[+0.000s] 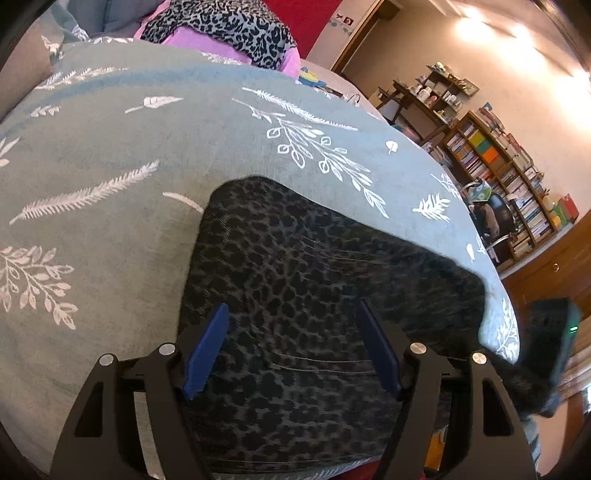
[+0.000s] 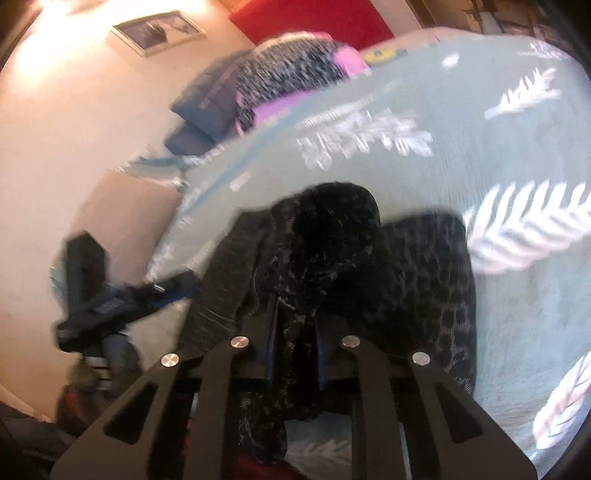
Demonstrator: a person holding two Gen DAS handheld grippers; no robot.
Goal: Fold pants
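Note:
The dark leopard-print pants [image 1: 295, 280] lie on the teal leaf-print bed cover [image 1: 110, 155]. My left gripper [image 1: 291, 321] is open just above them, its blue pads [image 1: 207, 347] spread apart with nothing between them. My right gripper [image 2: 295, 325] is shut on a bunched end of the pants [image 2: 332, 251] and holds it lifted off the bed cover [image 2: 480, 147]. The right gripper also shows at the right edge of the left wrist view [image 1: 554, 347]. The left gripper shows at the left of the blurred right wrist view [image 2: 110, 299].
A pile of leopard-print and pink clothes [image 1: 221, 33] lies at the far end of the bed. Bookshelves [image 1: 498, 173] and an office chair [image 1: 491, 218] stand beyond the bed's right side. The bed edge runs close to my right gripper.

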